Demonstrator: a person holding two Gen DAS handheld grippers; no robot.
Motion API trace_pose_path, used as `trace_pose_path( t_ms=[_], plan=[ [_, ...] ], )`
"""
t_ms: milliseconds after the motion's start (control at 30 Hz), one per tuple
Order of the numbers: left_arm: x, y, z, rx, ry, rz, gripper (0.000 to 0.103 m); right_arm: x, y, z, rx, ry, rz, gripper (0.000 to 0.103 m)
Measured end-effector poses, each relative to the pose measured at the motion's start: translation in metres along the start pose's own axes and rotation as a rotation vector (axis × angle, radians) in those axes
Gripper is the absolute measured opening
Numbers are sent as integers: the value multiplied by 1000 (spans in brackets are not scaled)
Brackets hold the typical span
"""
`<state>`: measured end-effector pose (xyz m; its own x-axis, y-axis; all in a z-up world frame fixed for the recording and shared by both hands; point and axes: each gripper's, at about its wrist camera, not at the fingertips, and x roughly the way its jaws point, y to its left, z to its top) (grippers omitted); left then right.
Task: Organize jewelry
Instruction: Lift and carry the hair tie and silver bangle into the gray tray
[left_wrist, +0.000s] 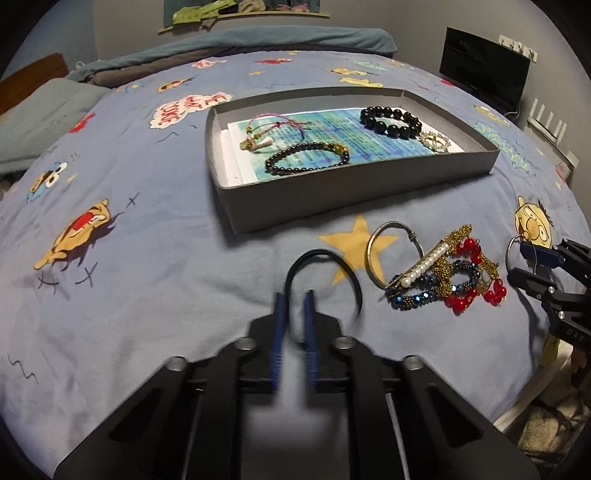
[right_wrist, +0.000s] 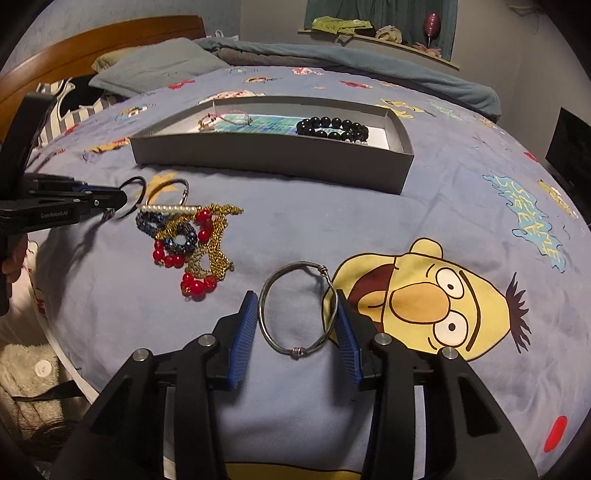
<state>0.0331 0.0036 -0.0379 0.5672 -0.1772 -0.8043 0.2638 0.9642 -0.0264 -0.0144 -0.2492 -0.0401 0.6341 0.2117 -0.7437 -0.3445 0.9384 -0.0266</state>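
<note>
Two hand-held grippers are working over a cartoon-print bedspread (left_wrist: 155, 280) where jewelry is being sorted into a shallow grey box (left_wrist: 354, 184). The left hand-held gripper (left_wrist: 293, 306) is pinching a thin black ring bracelet (left_wrist: 325, 258) between nearly closed blue pads, the loop standing up ahead of its tips and leaning right. The box is lying straight ahead of it and slightly right, its long axis running left to right across the view, near wall facing the gripper. The right hand-held gripper (right_wrist: 295, 314) is standing spread around a silver wire bangle (right_wrist: 298, 314) lying flat on the bedspread; the bangle appears to be touching the right pad while a gap shows at the left pad, so nothing is gripped there yet. From the right wrist view the box (right_wrist: 273, 158) is sitting well ahead and slightly left. Already inside are a large black bead bracelet (left_wrist: 391, 120), a smaller dark bead bracelet (left_wrist: 306, 158), a cord bracelet (left_wrist: 266, 131) and a sparkly silver piece (left_wrist: 436, 142). Between the two grippers a tangle of red, blue and gold beadwork (left_wrist: 454, 280) with a pearl clip (left_wrist: 424, 264) and another silver bangle (left_wrist: 395, 254) is waiting; it lies beside both paths to the box, not across them, though the box's near wall will likely need clearing.
</note>
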Motion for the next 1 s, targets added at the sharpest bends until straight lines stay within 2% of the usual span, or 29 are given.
trace_pose_path(
  t_ms=[300,633,800,1000],
  plan=[
    [-26,4,6,-4,-76,-33,4,-10,-5,7,23,-38,20,41],
    [-34,7,9,-7,-99,-53,4,-10,-6,11,26,-31,32,41],
    [-49,8,22,4,-145,-66,4,-14,-10,27,20,-54,35,41],
    [-60,7,47,22,-198,-84,4,-17,-20,61,12,-115,24,41]
  ],
)
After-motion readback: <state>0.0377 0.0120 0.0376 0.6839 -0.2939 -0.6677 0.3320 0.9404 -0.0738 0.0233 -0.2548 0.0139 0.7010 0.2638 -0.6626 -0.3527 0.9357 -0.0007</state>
